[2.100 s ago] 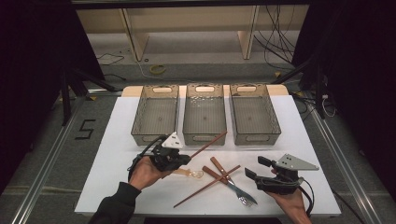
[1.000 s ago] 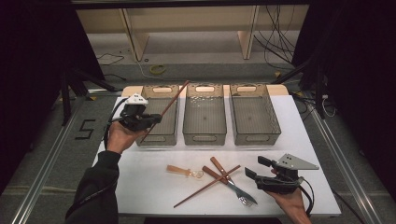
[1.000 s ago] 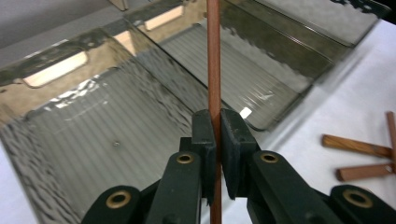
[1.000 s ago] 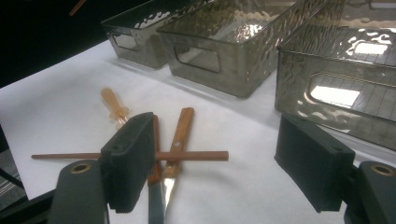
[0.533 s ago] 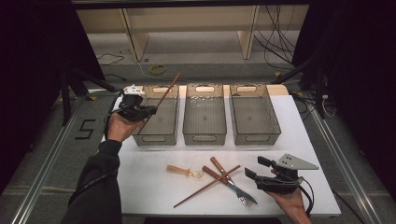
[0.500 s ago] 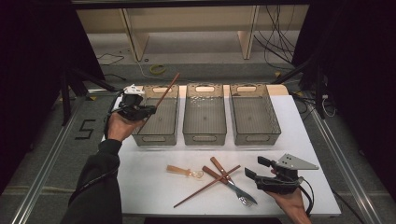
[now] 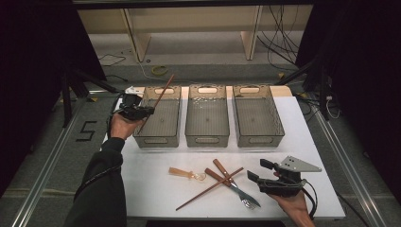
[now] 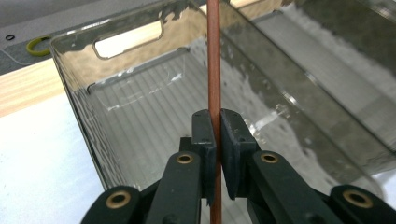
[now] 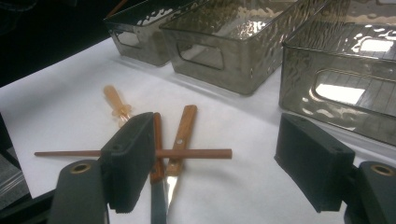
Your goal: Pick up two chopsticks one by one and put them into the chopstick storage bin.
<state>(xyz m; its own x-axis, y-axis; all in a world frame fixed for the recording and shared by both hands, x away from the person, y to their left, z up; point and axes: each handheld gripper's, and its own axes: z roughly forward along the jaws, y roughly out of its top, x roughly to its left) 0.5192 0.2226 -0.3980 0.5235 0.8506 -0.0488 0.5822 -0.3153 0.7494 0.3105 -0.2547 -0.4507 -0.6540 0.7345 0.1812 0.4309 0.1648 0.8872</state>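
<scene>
Near the counter's front right corner, right tool (image 7: 255, 172) resting low over the counter (image 7: 142, 189), spread wide with nothing between its pads, as seen in the right gripper view (image 9: 215, 163). Just ahead of it, toward the front edge's middle, a loose chopstick (image 7: 209, 189) lying crossed over two wooden-handled pieces of cutlery (image 7: 231, 182), apart from the tool; a small amber plastic utensil (image 7: 184, 173) lying a little to their left. Farther back, along the counter's far edge, three smoky clear bins in a row: left bin (image 7: 158, 118), middle bin (image 7: 207, 116), right bin (image 7: 257, 113). At the far left corner, left tool (image 7: 150, 111) held over the left bin's outer rim, clamped narrow on a reddish-brown chopstick (image 7: 161, 97). In the left gripper view, pads (image 8: 233, 140) pressed on either side of the stick (image 8: 214, 70), the stick running up over the bin's ribbed floor (image 8: 140, 126), its upper end tilted toward the counter's far edge.
</scene>
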